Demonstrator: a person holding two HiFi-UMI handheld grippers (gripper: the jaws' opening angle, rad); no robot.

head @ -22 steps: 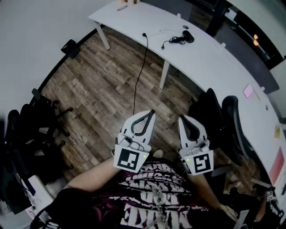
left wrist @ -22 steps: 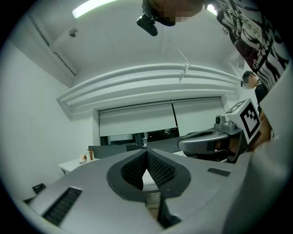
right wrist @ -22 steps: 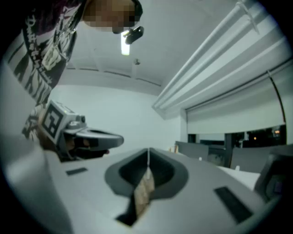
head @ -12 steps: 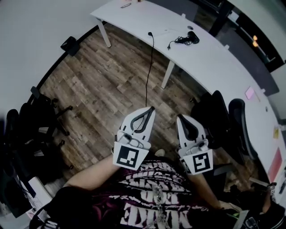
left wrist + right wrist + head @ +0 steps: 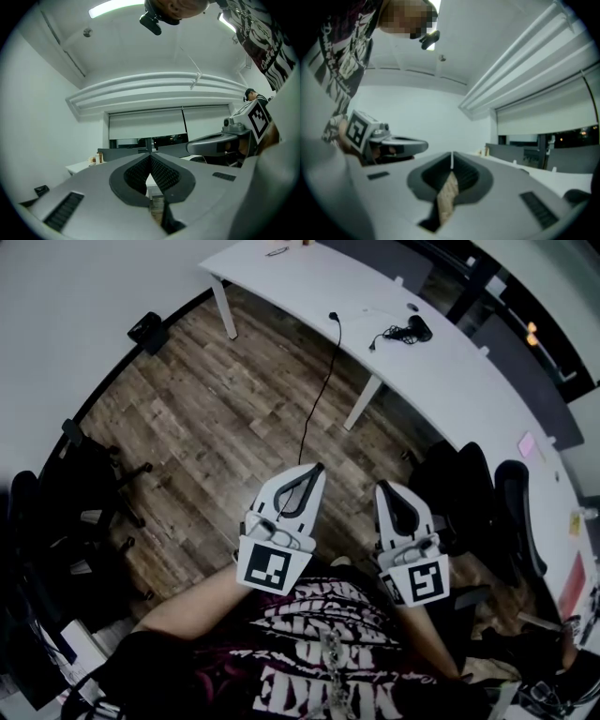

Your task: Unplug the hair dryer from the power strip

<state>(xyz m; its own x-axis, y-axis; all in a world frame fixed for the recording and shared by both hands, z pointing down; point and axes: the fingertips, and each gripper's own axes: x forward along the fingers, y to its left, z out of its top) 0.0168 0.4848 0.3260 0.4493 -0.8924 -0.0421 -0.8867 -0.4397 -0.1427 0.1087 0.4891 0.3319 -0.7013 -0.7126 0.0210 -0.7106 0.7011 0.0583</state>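
Observation:
A black hair dryer (image 5: 415, 330) lies far off on a long white table (image 5: 469, 381), its coiled cord (image 5: 389, 337) beside it. A black plug (image 5: 333, 316) sits near the table's edge, and its thin cord (image 5: 319, 399) hangs down to the wood floor. I cannot make out the power strip on the white top. My left gripper (image 5: 315, 468) and right gripper (image 5: 382, 487) are held level in front of the person's chest, far from the table. Both are shut and empty, as the left gripper (image 5: 150, 154) and right gripper (image 5: 452, 155) views confirm.
Two black office chairs (image 5: 464, 488) (image 5: 520, 521) stand right of the grippers, by the table. More dark chairs (image 5: 84, 479) crowd the left. White table legs (image 5: 223, 307) (image 5: 367, 401) reach the floor. A small black box (image 5: 145, 332) sits by the wall.
The head view has shifted: the table, dryer and hanging cord have slid right in the picture. Both grippers stay shut in the same place before the chest.

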